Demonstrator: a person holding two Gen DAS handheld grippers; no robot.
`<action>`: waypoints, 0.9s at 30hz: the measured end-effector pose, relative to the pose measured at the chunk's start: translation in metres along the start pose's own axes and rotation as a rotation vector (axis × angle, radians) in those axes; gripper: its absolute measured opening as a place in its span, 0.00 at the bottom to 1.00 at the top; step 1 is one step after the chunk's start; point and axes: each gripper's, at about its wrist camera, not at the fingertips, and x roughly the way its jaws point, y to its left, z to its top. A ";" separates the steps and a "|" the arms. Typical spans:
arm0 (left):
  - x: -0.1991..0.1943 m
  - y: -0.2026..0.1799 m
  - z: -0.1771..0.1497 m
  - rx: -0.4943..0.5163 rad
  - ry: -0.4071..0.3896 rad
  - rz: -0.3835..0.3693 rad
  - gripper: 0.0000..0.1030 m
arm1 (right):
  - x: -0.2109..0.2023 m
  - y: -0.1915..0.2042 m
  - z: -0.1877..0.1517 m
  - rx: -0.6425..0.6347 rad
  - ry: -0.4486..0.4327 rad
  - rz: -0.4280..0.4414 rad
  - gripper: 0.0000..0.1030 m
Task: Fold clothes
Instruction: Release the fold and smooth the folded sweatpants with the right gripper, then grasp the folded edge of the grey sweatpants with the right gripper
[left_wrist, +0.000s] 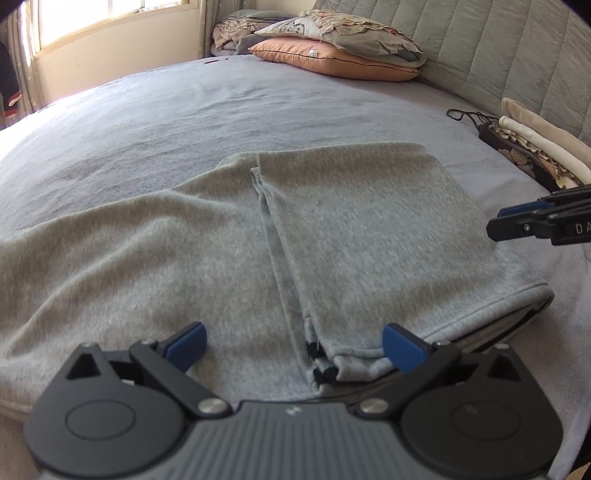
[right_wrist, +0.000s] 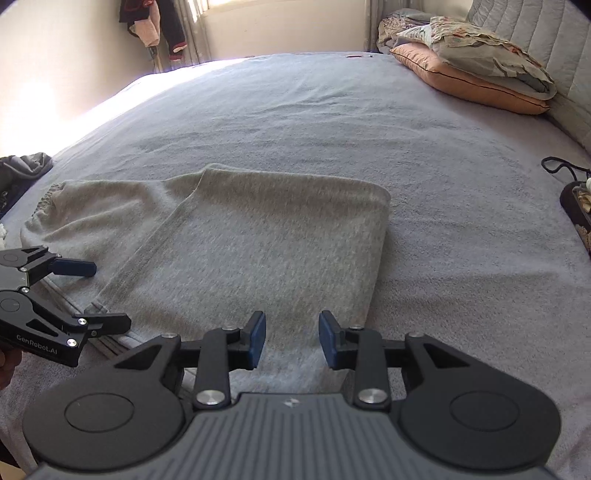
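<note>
Grey garment (right_wrist: 258, 236) partly folded: right part doubled over ahead of right gripper (right_wrist: 291, 341), left part spread flat on bed (right_wrist: 332, 110). Left gripper (left_wrist: 293, 345) jaws wide, right narrower, both empty.

My left gripper (left_wrist: 293, 343) had a ribbed grey body flanked by two round black discs, with black linkage arms pinned by silver screws and blue pads (left_wrist: 402, 347) on its fingertips. My right gripper (right_wrist: 291, 341) was built the same, its blue pads (right_wrist: 256, 339) set on black fingers. White "GenRobot.AI" lettering ran along the left unit's black side.
</note>
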 end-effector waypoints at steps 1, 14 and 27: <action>-0.001 -0.001 0.001 0.002 -0.009 -0.010 0.98 | 0.002 -0.006 0.007 0.023 -0.017 -0.003 0.37; -0.017 -0.016 0.008 0.067 -0.129 -0.136 0.98 | 0.098 -0.024 0.068 -0.023 -0.004 -0.017 0.37; 0.006 -0.012 0.002 -0.003 -0.039 -0.253 0.99 | 0.075 -0.021 0.066 0.071 -0.060 0.038 0.39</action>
